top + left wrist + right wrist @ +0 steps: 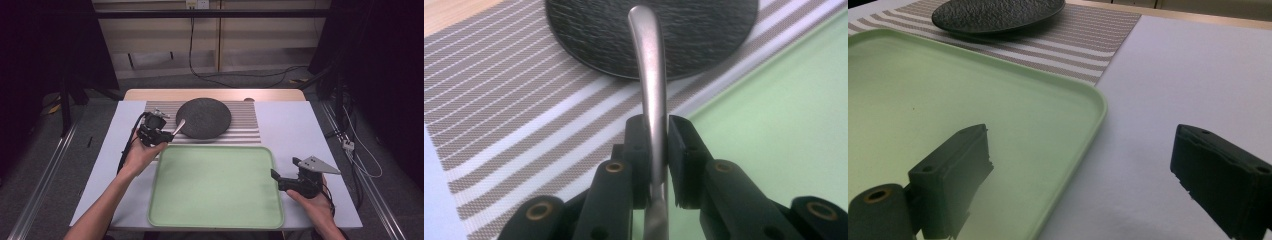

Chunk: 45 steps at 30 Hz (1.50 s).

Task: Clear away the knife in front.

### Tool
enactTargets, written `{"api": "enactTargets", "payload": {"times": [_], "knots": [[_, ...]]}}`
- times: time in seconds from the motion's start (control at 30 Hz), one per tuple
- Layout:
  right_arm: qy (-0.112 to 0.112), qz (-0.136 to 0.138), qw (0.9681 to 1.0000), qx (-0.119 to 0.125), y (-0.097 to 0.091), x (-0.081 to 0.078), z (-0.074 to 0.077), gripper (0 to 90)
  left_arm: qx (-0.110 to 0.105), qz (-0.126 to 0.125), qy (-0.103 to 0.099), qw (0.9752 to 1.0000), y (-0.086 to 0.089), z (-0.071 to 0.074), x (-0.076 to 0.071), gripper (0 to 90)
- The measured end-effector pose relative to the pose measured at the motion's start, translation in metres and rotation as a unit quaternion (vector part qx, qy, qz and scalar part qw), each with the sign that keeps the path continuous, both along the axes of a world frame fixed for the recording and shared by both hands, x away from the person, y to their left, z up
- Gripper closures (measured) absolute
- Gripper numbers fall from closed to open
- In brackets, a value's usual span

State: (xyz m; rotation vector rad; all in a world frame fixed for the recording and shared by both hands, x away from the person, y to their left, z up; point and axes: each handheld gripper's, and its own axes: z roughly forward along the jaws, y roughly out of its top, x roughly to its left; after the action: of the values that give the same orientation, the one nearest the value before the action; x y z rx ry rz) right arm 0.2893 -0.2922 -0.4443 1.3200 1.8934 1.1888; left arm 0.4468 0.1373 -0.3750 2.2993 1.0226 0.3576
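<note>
Plainly slim metal utensil handle (651,75), brushed silver, rounded tip

Brushed metal utensil handle (650,75); rough matt dark plate (599,30); woven striped mat (514,100); smooth green plastic tray (948,100).

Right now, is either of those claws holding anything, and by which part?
The left gripper holds a metal utensil by the middle of its handle; the working end is hidden. The right gripper is open and holds nothing.
</note>
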Motion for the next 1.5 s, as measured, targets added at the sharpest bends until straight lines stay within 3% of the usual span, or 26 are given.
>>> {"api": "enactTargets", "payload": {"times": [0.13,0.57,0.63,0.87,0.93,1.17,1.5], "knots": [[0.000,0.000,1.0000,0.000,0.000,0.000,0.000,8.7,-0.006,-0.004,0.004,1.0000,-0.005,0.000,-0.008,79.7],[0.001,0.003,1.0000,0.000,0.002,0.000,0.000,8.7,-0.001,-0.025,0.019,0.9995,-0.021,-0.003,-0.030,79.7],[0.002,0.003,1.0000,0.000,0.002,0.000,0.000,8.7,0.009,-0.032,0.018,0.9993,-0.025,-0.002,-0.034,79.7],[0.001,0.003,1.0000,0.001,0.002,0.000,0.000,8.7,0.005,-0.037,0.026,0.9990,-0.033,-0.006,-0.045,79.7],[0.001,0.004,1.0000,0.001,0.002,0.000,0.000,8.7,0.015,-0.045,0.028,0.9985,-0.034,-0.010,-0.046,79.7],[0.002,0.004,1.0000,-0.001,0.002,0.000,0.000,8.7,0.009,-0.044,0.041,0.9982,-0.036,-0.021,-0.049,79.6],[0.003,0.006,1.0000,0.000,0.002,0.000,0.000,8.7,0.019,-0.046,0.064,0.9967,-0.043,-0.038,-0.044,79.6]]}}
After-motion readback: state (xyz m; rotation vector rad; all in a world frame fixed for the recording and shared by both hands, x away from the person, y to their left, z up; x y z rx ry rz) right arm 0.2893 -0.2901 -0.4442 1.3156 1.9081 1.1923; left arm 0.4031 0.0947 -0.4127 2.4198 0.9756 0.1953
